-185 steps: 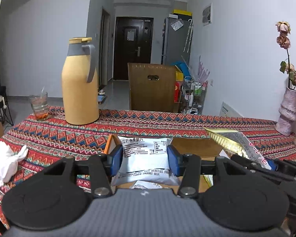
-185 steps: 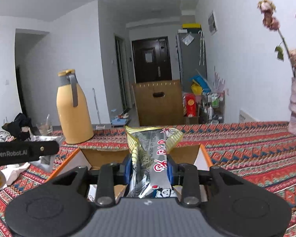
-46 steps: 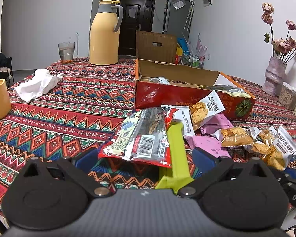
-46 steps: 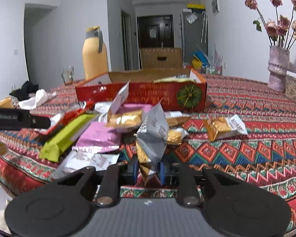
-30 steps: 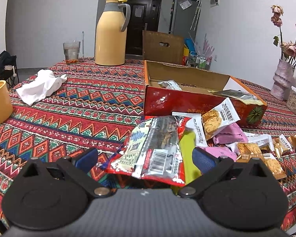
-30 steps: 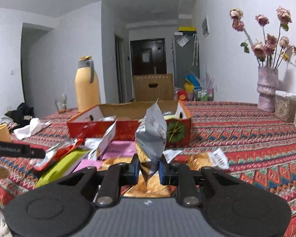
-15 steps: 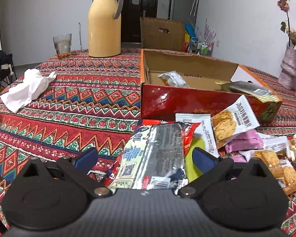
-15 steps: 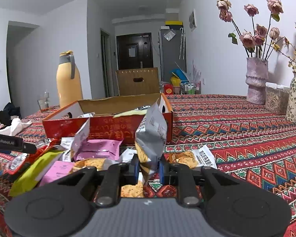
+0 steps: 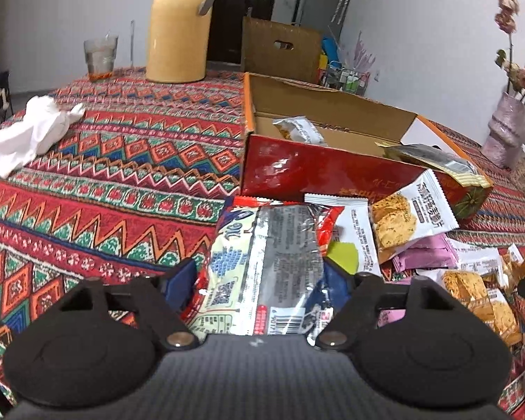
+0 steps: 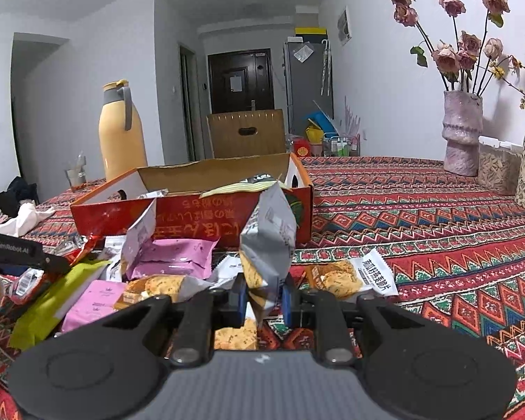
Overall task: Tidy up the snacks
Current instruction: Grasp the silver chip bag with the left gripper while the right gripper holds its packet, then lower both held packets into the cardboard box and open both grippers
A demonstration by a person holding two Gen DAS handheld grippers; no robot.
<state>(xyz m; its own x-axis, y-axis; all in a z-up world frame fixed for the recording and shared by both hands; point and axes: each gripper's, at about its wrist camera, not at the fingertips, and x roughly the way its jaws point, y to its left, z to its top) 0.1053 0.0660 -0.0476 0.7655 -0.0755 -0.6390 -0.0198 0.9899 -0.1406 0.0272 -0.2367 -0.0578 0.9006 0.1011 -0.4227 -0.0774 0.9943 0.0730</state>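
Note:
My left gripper (image 9: 260, 281) is shut on a large red and silver snack bag (image 9: 262, 262), held just in front of the open red cardboard box (image 9: 318, 171). My right gripper (image 10: 262, 302) is shut on a small grey cracker packet (image 10: 267, 238) that stands upright between the pads, above the snack pile. The box (image 10: 192, 217) holds a few packets. Loose pink (image 10: 178, 259), green (image 10: 52, 301) and cracker packets (image 10: 350, 276) lie on the cloth before it.
A yellow thermos (image 9: 180, 24), a glass (image 9: 99, 57) and a crumpled white tissue (image 9: 31, 133) sit on the patterned tablecloth at left. Flower vases (image 10: 462, 133) and a clear container (image 10: 495, 168) stand at the right. A wooden chair (image 10: 245, 134) is behind the table.
My left gripper has closed on the red and silver bag and moved nearer the box. My right gripper has kept hold of the grey packet and shifted slightly.

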